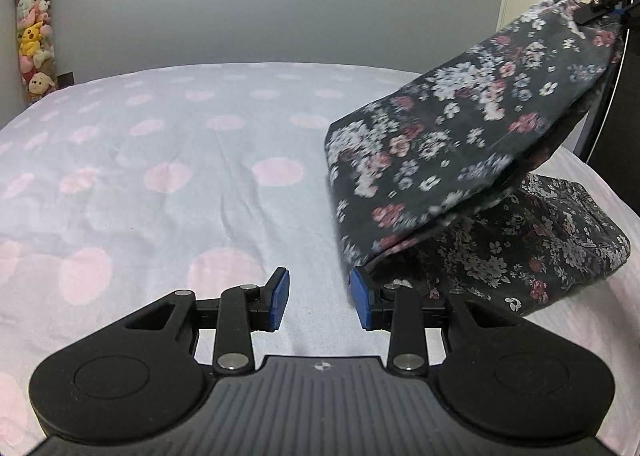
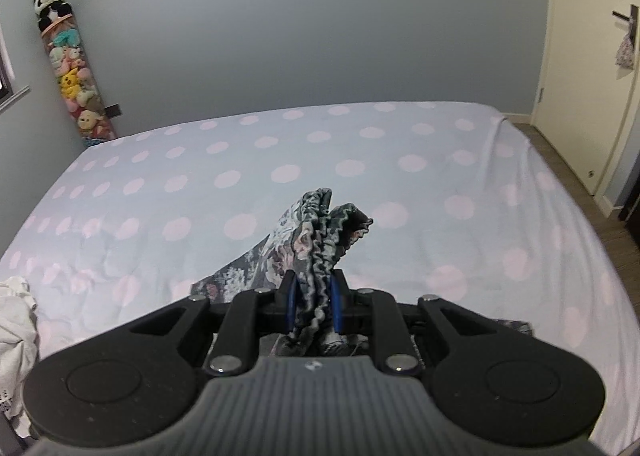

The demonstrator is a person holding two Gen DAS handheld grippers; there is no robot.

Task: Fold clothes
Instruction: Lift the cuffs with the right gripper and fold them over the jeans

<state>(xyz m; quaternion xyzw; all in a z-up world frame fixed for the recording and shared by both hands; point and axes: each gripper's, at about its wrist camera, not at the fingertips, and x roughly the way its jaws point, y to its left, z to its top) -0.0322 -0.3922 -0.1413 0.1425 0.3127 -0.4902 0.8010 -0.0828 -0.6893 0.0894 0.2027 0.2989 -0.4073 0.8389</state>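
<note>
A dark floral garment [image 1: 460,152] hangs over the right side of the bed, one end lifted high, its lower part [image 1: 540,248] lying folded on the sheet. My left gripper [image 1: 320,296] is open and empty, low over the sheet, with its right pad [image 1: 360,298] next to the garment's lower corner. My right gripper [image 2: 313,302] is shut on the garment's gathered waistband [image 2: 320,240], held well above the bed. The right gripper also shows in the left wrist view [image 1: 600,10] at the top right, at the garment's raised end.
The bed [image 2: 280,176] has a pale sheet with pink dots. A white garment [image 2: 16,320] lies at its near left edge. A tall tube of plush toys [image 2: 76,72] stands in the far left corner. A door [image 2: 588,56] is on the right.
</note>
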